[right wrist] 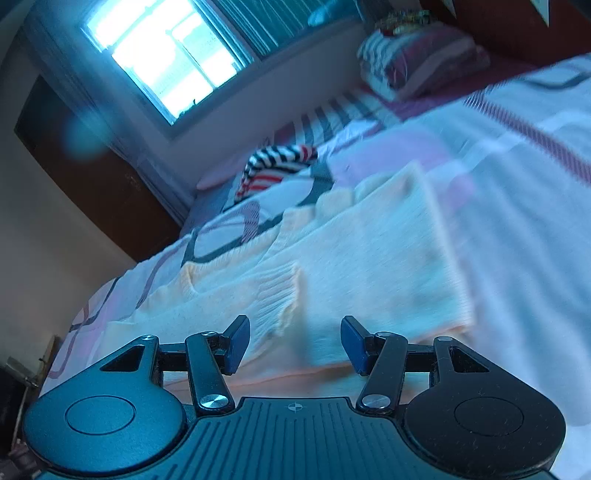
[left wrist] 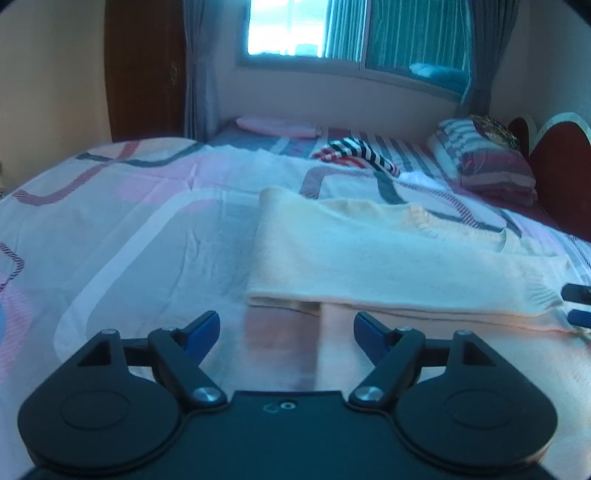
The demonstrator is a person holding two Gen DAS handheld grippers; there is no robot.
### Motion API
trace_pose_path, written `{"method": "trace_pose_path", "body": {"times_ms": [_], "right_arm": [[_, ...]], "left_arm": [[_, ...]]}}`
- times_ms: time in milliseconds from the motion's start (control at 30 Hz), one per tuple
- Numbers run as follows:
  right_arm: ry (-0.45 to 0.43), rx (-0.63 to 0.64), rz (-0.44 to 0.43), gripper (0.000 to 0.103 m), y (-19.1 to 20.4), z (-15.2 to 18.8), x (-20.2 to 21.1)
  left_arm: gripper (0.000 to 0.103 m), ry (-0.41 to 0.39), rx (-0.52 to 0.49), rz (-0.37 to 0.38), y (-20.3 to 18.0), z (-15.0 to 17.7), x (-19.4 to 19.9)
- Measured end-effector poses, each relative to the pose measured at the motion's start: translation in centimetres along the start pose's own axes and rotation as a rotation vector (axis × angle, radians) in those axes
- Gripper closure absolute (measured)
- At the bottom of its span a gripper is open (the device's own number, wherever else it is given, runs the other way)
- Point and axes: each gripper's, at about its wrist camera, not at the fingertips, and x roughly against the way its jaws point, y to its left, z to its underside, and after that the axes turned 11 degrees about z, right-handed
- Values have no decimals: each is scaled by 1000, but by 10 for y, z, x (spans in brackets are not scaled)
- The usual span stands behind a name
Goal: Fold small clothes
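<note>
**Cream Sweater Lay Folded on the Bed**

A cream sweater (left wrist: 388, 254) lay flat on the bed sheet (left wrist: 129, 229). It was folded over on itself, so one layer sat on top of another. Its ribbed cuff (right wrist: 277, 299) showed in the right wrist view, resting on top of the folded part.

The left gripper (left wrist: 286, 332) was low over the sheet, just in front of the sweater's near edge. Its two blue fingers (left wrist: 201, 330) were spread wide apart. Nothing was between them, and they did not touch the sweater.

The right gripper (right wrist: 291, 341) was tilted and sat right at the edge of the sweater, near the cuff. Its blue fingers (right wrist: 238, 341) were spread wide too, and they held nothing. The tips of this gripper also peeked in at the right edge of the left wrist view, beside the sweater's ribbed end.

Farther back on the bed lay a striped cloth (left wrist: 354, 153) in dark blue, white and red. A striped pillow (left wrist: 487, 158) sat near the dark red headboard (left wrist: 561, 177). A bright window (left wrist: 284, 26) with curtains was on the far wall.
</note>
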Motion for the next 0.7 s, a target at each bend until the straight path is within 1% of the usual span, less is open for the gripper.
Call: {"method": "trace_pose_path", "body": {"times_ms": [33,100,167,200,233,300,333,367,400,467,533,600,700], "right_arm": [[7,3,3,48,4,-1,-6],[2,35,28,48,14,-1,-13],[3,75,38,77,24,-4,-20],[15,99,38,98,30,-4,-24],[21,127,45,99,36,-5,-27],[-12,198,55,99,49,-4,-24],[-29,227,54,99,54,-5,-21],[-55,249,50,99,58,-6,-14],[-89,264,49,99,59,-8,-5],[-155,256,59,100,55,-15,11],[-203,208,83,100,47,-22,24],[-200,194,95,100,38,-24,28],[-192,213,114,100,32,-21,28]], "left_arm": [[31,18,-1,5,1,-2,-5],[32,41,-7,29,1,-3,-14],[35,59,-22,30,0,-1,-24],[35,60,-35,25,-1,-1,-27],[36,53,-47,20,0,3,-28],[42,51,-56,14,0,4,-28],[49,51,-58,15,2,3,-27],[54,53,-63,17,4,3,-26],[55,55,-65,26,6,3,-25],[58,56,-72,37,8,4,-23],[60,57,-77,43,10,3,-23],[64,58,-81,50,9,2,-24],[74,62,-84,66,8,0,-24]]}}
